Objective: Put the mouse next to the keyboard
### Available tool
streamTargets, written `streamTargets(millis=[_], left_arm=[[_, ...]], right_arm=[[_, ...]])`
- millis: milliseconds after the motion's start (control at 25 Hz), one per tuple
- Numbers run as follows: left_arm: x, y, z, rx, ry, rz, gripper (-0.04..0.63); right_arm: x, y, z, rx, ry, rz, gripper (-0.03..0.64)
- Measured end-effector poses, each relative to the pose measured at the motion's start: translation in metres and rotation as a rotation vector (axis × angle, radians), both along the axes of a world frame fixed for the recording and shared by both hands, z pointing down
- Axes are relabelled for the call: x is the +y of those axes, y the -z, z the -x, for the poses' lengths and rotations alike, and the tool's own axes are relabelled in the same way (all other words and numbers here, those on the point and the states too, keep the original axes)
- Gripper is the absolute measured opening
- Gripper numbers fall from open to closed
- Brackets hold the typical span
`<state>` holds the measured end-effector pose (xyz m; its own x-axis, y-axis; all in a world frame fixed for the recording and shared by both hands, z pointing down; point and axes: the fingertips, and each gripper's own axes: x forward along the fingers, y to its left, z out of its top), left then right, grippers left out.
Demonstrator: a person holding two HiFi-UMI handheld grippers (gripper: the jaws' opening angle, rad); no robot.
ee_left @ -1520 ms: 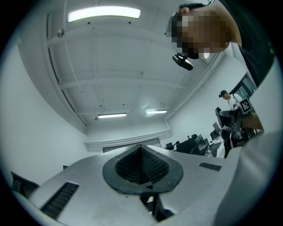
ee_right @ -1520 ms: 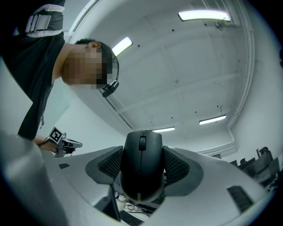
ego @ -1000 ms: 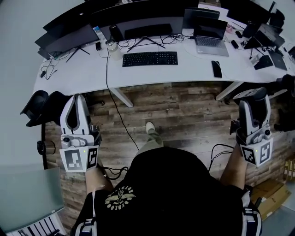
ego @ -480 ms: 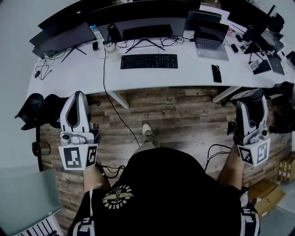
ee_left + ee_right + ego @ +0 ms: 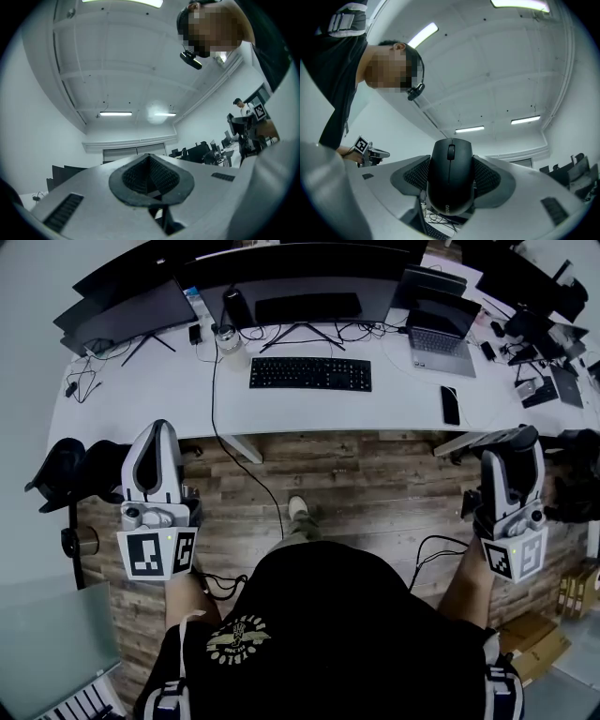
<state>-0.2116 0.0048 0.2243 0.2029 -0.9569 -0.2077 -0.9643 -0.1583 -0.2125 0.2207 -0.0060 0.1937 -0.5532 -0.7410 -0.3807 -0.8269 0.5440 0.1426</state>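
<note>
Right gripper view: mouse (image 5: 450,176) pinched, well short of the desk (image 5: 141,395)

The right gripper (image 5: 509,448) points up toward the ceiling with its jaws clamped on both sides of the black mouse. The left gripper (image 5: 151,174) has its jaws pressed together with nothing between them. In the head view both are held low over the wood floor (image 5: 366,474). The keyboard (image 5: 310,373) lies on the white desk, below a monitor (image 5: 305,268).

Both arms low at the sides, pointing forward. Left gripper (image 5: 155,439): jaws together, nothing between them. Right gripper (image 5: 511,444): jaws clamped on the sides of the mouse (image 5: 450,180).
</note>
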Motion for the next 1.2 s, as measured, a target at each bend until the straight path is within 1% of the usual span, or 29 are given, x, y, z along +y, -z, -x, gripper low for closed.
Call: streamTargets(millis=[320, 560, 720, 840, 920, 1040, 1200], left_arm=[[-0.053, -0.004, 0.022, 0.002, -0.019, 0.012, 0.002], [-0.090, 0.004, 0.044, 0.015, -0.049, -0.008, 0.002], [-0.116, 0.006, 0.054, 0.005, -0.085, -0.020, 0.002], [-0.134, 0.001, 0.063, 0.014, -0.109, -0.022, 0.002], [-0.143, -0.004, 0.064, 0.029, -0.126, -0.010, 0.002], [-0.153, -0.010, 0.061, 0.025, -0.151, 0.004, 0.002], [-0.160, -0.008, 0.062, 0.025, -0.154, -0.002, 0.002]], right_arm=[[-0.045, 0.001, 0.028, 0.007, -0.004, 0.004, 0.285], [-0.065, 0.014, 0.045, 0.019, -0.046, -0.012, 0.285], [-0.076, 0.025, 0.063, 0.038, -0.073, -0.028, 0.285], [-0.082, 0.027, 0.075, 0.061, -0.093, -0.034, 0.285], [-0.082, 0.027, 0.078, 0.068, -0.111, -0.026, 0.285], [-0.083, 0.026, 0.075, 0.063, -0.130, -0.018, 0.285], [-0.090, 0.021, 0.074, 0.049, -0.134, -0.005, 0.285]])
